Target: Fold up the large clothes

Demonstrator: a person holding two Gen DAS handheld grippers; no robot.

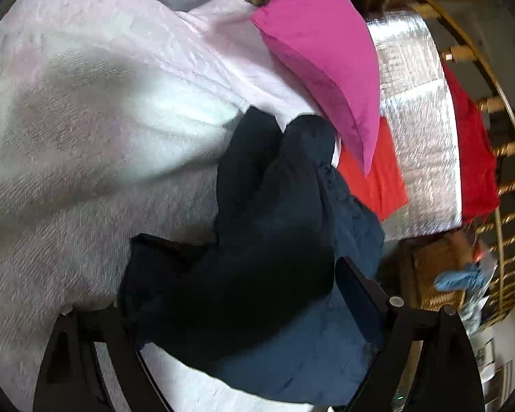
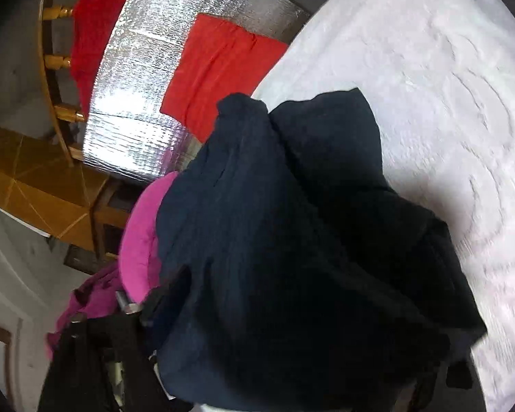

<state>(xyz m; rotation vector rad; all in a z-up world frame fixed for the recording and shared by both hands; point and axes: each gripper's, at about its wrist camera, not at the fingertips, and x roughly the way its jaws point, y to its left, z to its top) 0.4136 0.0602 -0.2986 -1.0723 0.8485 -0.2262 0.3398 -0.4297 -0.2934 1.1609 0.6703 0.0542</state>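
A dark navy garment (image 1: 257, 240) hangs bunched over a white textured bedspread (image 1: 86, 120). My left gripper (image 1: 254, 360) has the navy cloth lying between its black fingers (image 1: 364, 295) and seems shut on it. In the right wrist view the same navy garment (image 2: 292, 240) fills the middle and drapes over my right gripper (image 2: 257, 377). Only its left finger (image 2: 164, 295) shows, and the cloth hides the tips. The white bedspread (image 2: 429, 86) lies behind it.
A pink pillow (image 1: 326, 51) lies on the bed; it also shows in the right wrist view (image 2: 137, 240). A folded red cloth (image 2: 219, 68) rests on a silver foil sheet (image 2: 137, 86). Another red cloth (image 1: 473, 154) hangs over a wooden railing (image 1: 508, 178).
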